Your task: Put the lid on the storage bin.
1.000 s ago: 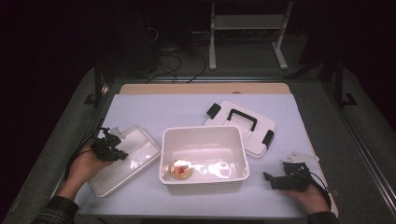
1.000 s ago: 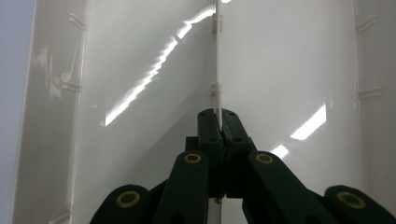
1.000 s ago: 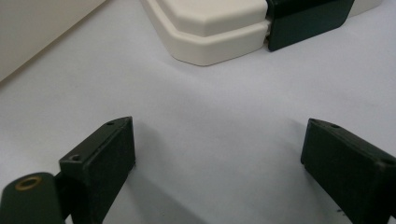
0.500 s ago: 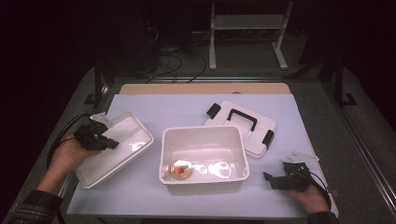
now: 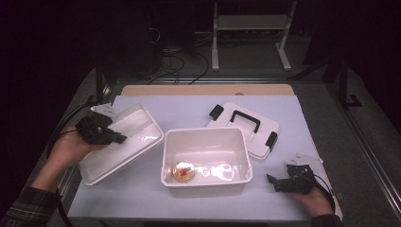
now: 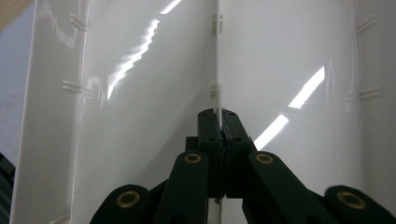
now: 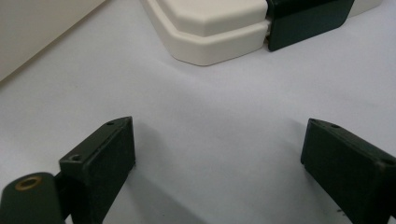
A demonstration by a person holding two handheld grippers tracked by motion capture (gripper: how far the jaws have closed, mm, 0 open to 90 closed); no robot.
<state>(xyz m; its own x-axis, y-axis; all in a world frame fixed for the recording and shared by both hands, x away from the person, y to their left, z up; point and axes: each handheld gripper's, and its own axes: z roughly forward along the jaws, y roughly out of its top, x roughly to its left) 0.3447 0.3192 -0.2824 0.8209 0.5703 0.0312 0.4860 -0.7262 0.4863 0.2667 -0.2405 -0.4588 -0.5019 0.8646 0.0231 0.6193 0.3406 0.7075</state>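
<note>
On the table (image 5: 198, 111), a white tub (image 5: 206, 156) holds a round gold item (image 5: 183, 170) near its front-left corner. The left gripper (image 5: 115, 137) grips a tilted white tray (image 5: 124, 142) at the left edge. A black-handled lid (image 5: 246, 127) lies behind-right; the right gripper (image 5: 273, 182) rests near the front-right corner.

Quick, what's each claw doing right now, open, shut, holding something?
Left claw: shut on the wall of the white tray.
Right claw: open, holding nothing, resting on the table.

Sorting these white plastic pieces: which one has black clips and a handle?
The lid lying flat behind the middle bin; the tray in the left gripper is plain white.
</note>
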